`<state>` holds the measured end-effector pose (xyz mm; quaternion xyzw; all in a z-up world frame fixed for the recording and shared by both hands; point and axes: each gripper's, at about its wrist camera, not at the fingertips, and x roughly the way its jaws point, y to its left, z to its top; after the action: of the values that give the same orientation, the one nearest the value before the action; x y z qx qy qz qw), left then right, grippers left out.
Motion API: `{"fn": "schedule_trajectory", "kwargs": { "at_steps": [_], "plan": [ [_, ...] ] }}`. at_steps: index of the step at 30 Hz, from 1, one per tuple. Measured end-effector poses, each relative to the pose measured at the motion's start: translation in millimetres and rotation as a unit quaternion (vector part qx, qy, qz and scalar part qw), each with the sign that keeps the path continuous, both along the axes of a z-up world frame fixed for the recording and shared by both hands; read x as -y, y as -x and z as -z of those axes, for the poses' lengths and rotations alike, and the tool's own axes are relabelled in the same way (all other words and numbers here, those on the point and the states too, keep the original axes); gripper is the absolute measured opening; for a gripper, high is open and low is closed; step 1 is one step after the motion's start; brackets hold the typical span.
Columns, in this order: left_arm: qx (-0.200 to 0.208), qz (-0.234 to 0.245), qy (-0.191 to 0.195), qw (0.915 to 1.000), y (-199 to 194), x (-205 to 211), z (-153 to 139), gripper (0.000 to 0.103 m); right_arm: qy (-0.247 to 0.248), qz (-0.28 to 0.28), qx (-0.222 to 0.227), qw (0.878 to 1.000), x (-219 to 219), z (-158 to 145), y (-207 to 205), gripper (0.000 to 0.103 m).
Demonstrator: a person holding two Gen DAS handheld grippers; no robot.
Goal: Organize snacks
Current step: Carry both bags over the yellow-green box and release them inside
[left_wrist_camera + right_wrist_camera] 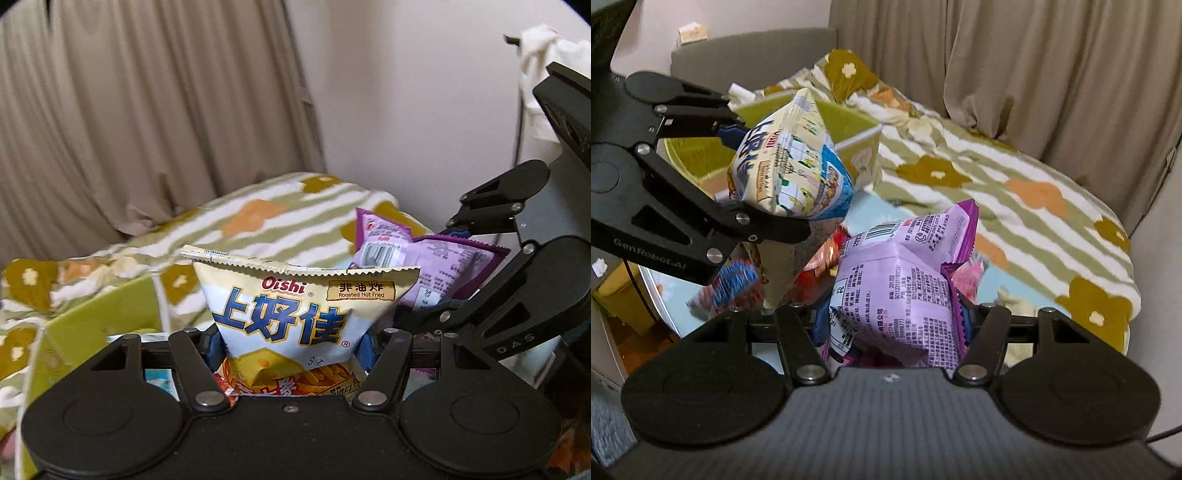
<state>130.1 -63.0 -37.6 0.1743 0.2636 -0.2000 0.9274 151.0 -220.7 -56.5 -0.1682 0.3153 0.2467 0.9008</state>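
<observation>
Above the bed's [1015,173] near edge we hold two snack bags beside the green box [849,140].

We grip the cream chip bag [295,314] in our left gripper [291,343], jaws partly closed and pinching its lower half, top seam upward. Our right gripper [890,321] clamps the purple bag [897,288] likewise, seam pointing away. The box lies just beyond the chip bag, so our left hand is nearer it.
</observation>
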Motion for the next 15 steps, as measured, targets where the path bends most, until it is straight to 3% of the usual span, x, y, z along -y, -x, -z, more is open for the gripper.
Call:
{"fn": "schedule_trajectory", "kwargs": {
  "at_steps": [7, 15],
  "plan": [
    [0.028, -0.083, -0.014, 0.9960, 0.5, -33.6, -19.3, 0.069, -0.036, -0.030, 0.016, 0.999, -20.2, -31.5, -18.5, 0.077],
    [0.026, -0.158, -0.015, 0.9870, -20.3, -105.3, -32.0, 0.069, -0.064, -0.036, 0.021, 0.997, -83.6, -57.0, -31.3, 0.077]
  ]
}}
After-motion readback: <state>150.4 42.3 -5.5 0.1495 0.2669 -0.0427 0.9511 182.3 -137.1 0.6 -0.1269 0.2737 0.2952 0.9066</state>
